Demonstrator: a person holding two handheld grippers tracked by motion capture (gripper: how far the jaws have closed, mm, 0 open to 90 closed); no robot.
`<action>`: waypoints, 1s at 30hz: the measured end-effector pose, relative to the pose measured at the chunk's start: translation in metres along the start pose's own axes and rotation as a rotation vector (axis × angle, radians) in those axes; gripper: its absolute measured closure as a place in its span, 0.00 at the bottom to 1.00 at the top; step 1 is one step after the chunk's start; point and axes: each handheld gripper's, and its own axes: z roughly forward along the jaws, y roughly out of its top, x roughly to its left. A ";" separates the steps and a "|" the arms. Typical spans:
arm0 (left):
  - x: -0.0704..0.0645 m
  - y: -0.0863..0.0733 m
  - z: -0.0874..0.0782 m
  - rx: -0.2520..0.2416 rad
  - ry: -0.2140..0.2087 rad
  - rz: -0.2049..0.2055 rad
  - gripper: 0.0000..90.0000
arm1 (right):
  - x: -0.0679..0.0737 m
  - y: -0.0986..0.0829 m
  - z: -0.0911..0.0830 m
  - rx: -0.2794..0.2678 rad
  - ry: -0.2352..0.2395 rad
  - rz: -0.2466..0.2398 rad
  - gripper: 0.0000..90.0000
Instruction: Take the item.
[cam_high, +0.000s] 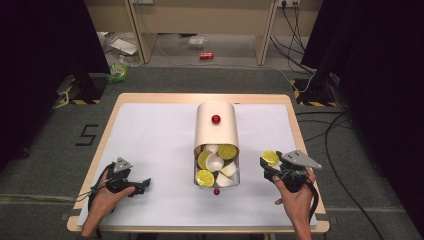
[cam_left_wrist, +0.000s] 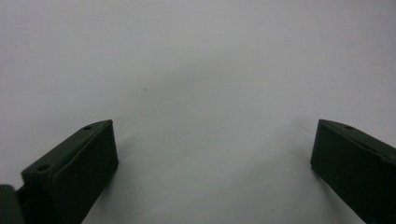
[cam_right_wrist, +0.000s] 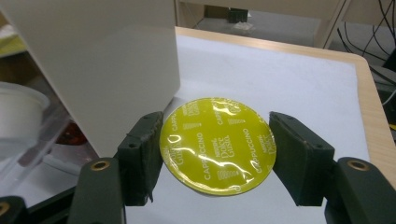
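A cream box (cam_high: 216, 125) with a red knob (cam_high: 216, 119) lies mid-table, and its clear drawer (cam_high: 216, 170) is pulled out toward me. Several coffee capsules (cam_high: 215, 163), white-bodied with yellow foil lids, fill the drawer. My right gripper (cam_high: 268, 163) is just right of the drawer, shut on one yellow-lidded capsule (cam_right_wrist: 217, 146) labelled cappuccino. The lid faces up between the two jaws, beside the box wall (cam_right_wrist: 102, 60). My left gripper (cam_high: 141, 185) rests low over the white table cover (cam_left_wrist: 196, 70) at the front left. Its jaws stand wide apart with nothing between them.
A second red knob (cam_high: 216, 191) fronts the drawer. The wooden table edge (cam_high: 300, 135) runs close on the right. Beyond the table lie cables (cam_high: 300, 30), a red can (cam_high: 206, 55) and black stands (cam_high: 85, 80) on the floor.
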 end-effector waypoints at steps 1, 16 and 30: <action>0.000 0.000 0.000 0.001 0.000 0.001 0.00 | -0.001 -0.001 0.001 0.002 -0.004 0.002 0.42; 0.000 0.000 0.000 0.000 0.000 0.000 0.00 | -0.014 -0.017 0.012 0.036 -0.039 0.017 0.42; 0.000 0.000 0.000 0.000 0.000 -0.001 0.00 | -0.023 -0.032 0.022 0.071 -0.061 0.037 0.42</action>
